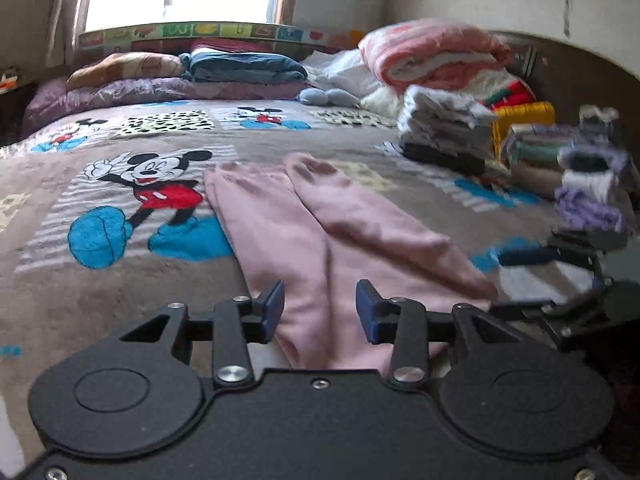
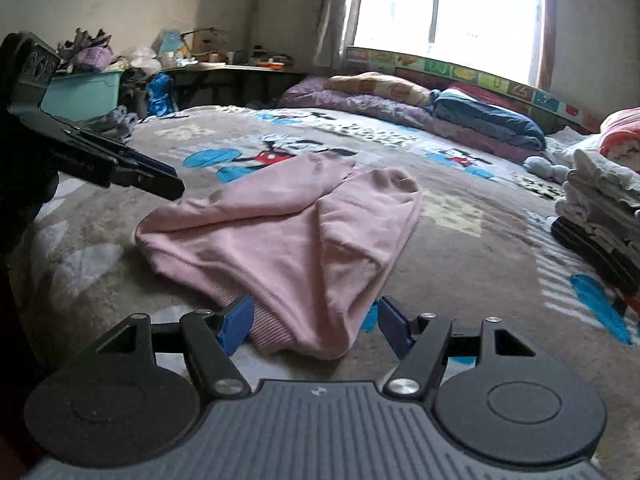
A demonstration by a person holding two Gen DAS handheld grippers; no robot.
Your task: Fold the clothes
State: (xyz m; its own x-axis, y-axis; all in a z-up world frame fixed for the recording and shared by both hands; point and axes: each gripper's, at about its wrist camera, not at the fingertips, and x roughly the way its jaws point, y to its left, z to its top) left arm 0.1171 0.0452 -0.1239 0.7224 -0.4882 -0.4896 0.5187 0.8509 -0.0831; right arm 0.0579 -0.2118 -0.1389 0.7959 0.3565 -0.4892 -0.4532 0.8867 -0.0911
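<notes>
Both grippers, left gripper and right gripper, gape apart over a soft, limp pink knit sweatshirt; its ribbed hem likely grips best.

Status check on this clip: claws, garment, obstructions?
Left claw open, right claw open, both at the near hem. Pink sweatshirt flat on bedspread, sleeves folded in. Nothing blocking.

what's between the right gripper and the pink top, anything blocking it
Nothing visible. The right gripper is open, its jaws either side of the near ribbed hem of the pink top, which lies on the blanket. The left gripper is off to the side.
</notes>
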